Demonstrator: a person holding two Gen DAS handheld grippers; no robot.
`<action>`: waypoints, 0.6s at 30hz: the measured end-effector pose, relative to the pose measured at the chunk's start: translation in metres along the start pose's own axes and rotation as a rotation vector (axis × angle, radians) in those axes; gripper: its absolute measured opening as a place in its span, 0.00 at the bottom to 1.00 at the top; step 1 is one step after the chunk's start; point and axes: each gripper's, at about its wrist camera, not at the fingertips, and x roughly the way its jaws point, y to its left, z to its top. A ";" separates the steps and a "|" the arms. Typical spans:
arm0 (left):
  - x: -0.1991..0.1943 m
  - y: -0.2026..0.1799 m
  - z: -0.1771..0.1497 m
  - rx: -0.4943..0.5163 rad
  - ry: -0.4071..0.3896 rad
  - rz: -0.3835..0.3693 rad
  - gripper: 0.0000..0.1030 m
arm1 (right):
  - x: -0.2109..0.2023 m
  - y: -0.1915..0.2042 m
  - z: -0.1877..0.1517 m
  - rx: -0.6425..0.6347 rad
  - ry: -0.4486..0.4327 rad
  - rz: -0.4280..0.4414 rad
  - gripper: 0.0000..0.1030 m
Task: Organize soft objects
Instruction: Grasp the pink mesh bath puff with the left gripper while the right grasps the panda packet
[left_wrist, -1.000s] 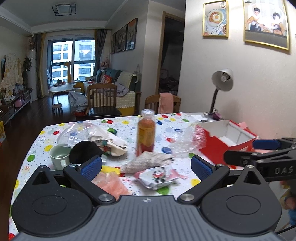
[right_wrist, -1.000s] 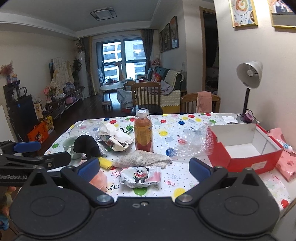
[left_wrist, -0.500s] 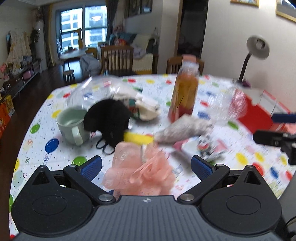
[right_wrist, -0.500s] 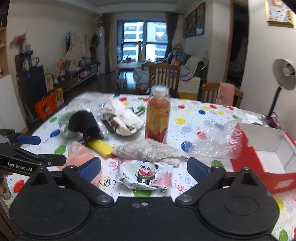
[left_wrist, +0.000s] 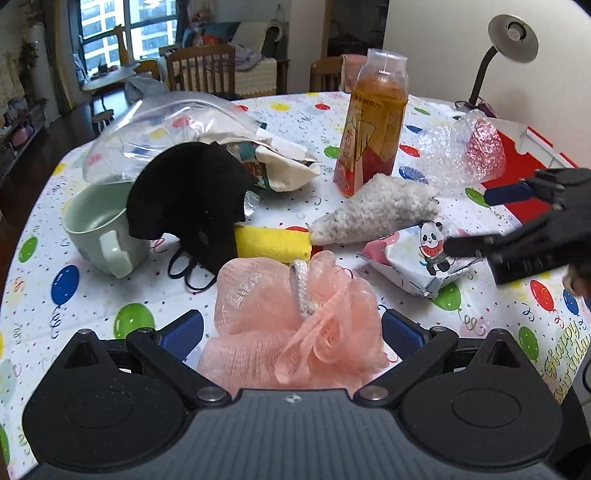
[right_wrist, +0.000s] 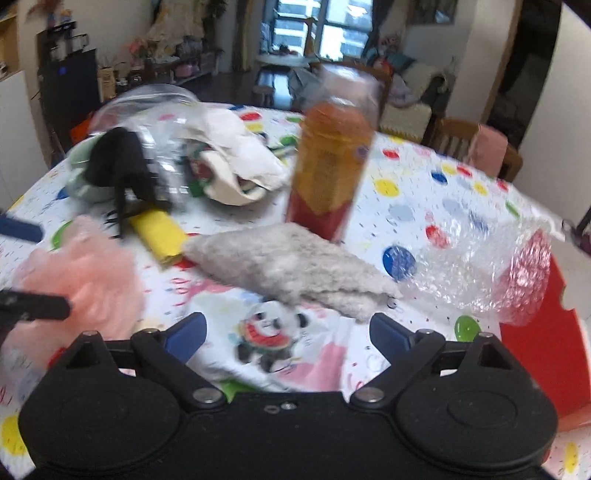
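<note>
A pink mesh bath pouf (left_wrist: 295, 325) lies on the balloon-print tablecloth between the open fingers of my left gripper (left_wrist: 291, 328), which do not press it. It also shows in the right wrist view (right_wrist: 81, 273). My right gripper (right_wrist: 286, 332) is open over a panda tissue pack (right_wrist: 269, 332), also seen in the left wrist view (left_wrist: 424, 254). A grey fluffy cloth (right_wrist: 288, 269) lies just beyond it. A yellow sponge (left_wrist: 273, 243), a black cap (left_wrist: 188, 199) and a cream cloth bag (left_wrist: 280, 162) lie further back.
An orange drink bottle (left_wrist: 373, 122) stands upright behind the grey cloth. A green mug (left_wrist: 99, 229) sits at the left. Bubble wrap (left_wrist: 461, 151) and a red box (right_wrist: 532, 325) are at the right, with a desk lamp (left_wrist: 509, 37) beyond.
Both grippers have dropped lower and moved forward toward the table. The left now straddles the pink pouf; the right now hangs over the panda pack.
</note>
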 end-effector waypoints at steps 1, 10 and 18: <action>0.003 0.001 0.001 0.004 0.006 -0.007 1.00 | 0.005 -0.005 0.001 0.012 0.011 -0.006 0.92; 0.033 0.007 -0.001 0.000 0.087 -0.047 1.00 | 0.050 -0.027 -0.002 0.122 0.136 0.116 0.91; 0.045 0.009 -0.003 0.008 0.110 -0.064 0.99 | 0.065 -0.033 -0.005 0.219 0.180 0.183 0.92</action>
